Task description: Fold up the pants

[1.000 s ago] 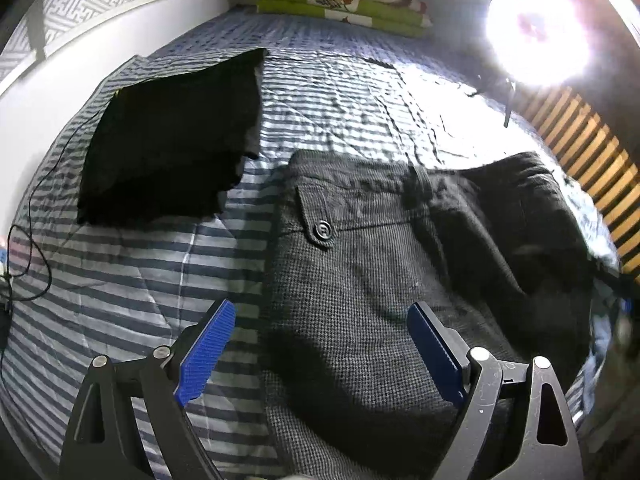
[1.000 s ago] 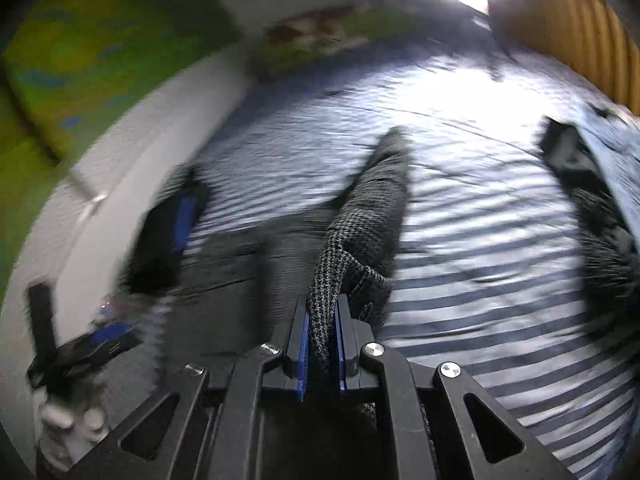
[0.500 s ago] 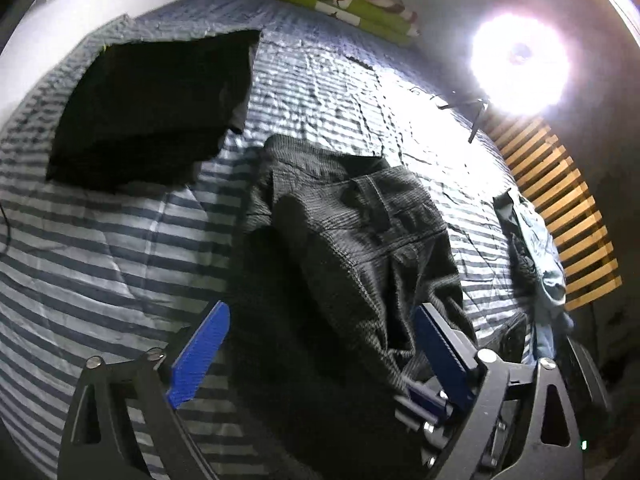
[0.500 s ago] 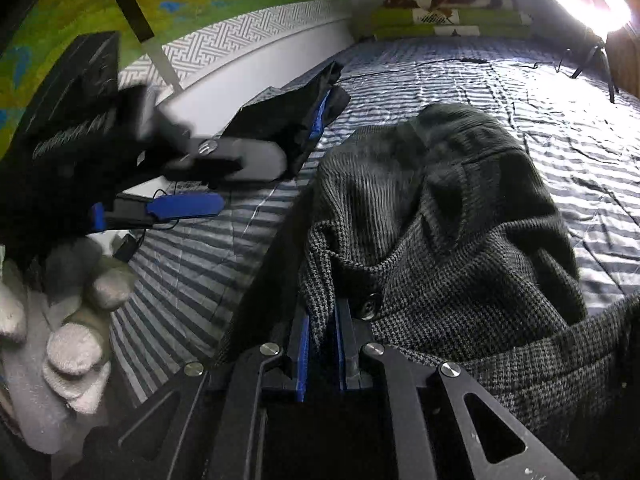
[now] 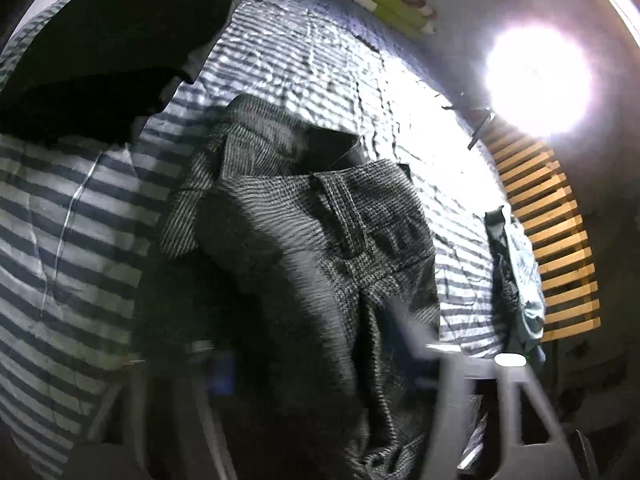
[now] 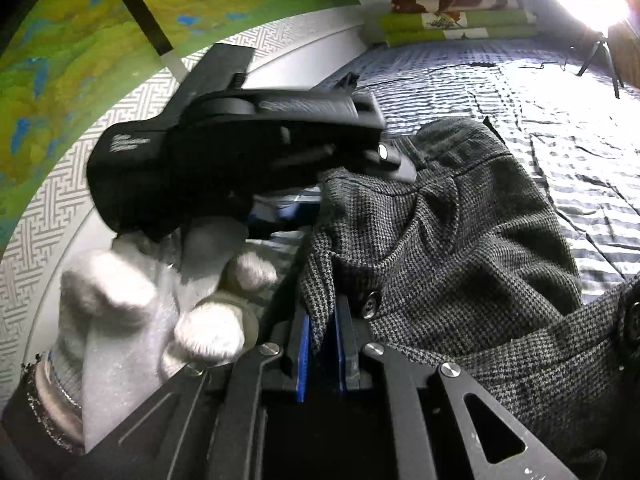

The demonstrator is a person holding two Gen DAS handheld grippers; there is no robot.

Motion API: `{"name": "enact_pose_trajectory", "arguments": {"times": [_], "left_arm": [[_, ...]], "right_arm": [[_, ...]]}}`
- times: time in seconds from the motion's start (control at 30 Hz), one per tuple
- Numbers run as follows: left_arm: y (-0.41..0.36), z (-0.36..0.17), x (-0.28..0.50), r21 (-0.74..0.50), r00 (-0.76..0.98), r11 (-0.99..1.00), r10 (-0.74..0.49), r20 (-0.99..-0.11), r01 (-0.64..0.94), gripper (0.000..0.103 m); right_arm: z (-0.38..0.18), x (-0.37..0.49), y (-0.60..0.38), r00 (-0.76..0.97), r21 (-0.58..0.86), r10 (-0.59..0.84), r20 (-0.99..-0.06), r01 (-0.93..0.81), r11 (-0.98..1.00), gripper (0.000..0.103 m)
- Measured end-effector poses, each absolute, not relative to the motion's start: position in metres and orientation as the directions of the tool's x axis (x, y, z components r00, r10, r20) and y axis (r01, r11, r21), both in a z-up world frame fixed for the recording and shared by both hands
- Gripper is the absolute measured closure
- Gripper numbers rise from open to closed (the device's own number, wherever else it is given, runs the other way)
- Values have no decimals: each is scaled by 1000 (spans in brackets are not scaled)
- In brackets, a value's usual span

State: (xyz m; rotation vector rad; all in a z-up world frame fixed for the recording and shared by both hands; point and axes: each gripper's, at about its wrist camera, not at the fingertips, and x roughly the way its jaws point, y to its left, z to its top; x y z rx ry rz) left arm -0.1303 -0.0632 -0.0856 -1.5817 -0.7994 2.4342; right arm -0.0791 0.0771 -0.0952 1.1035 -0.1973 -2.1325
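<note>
A bed covered in a blue-and-white striped sheet carries a heap of grey houndstooth pants, bunched and partly lifted, with a folded black garment lying apart near the wall. The right gripper has its blue fingers clamped on a fold of the pants beside a button. The left gripper, held in a white-gloved hand, is motion-blurred and its finger spread cannot be told.

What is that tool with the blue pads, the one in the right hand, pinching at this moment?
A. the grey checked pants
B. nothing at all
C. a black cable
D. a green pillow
A: in the right wrist view, the right gripper has its blue pads closed on a fold of the grey checked pants.
</note>
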Motion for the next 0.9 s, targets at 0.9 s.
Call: {"name": "enact_pose_trajectory", "arguments": {"times": [0.9], "left_arm": [[-283,-51,52,-157,-476,-872,-96,-874,464,86]], "right_arm": [[-48,-193,139,-330,528,-724,-606,514,-676,57]]}}
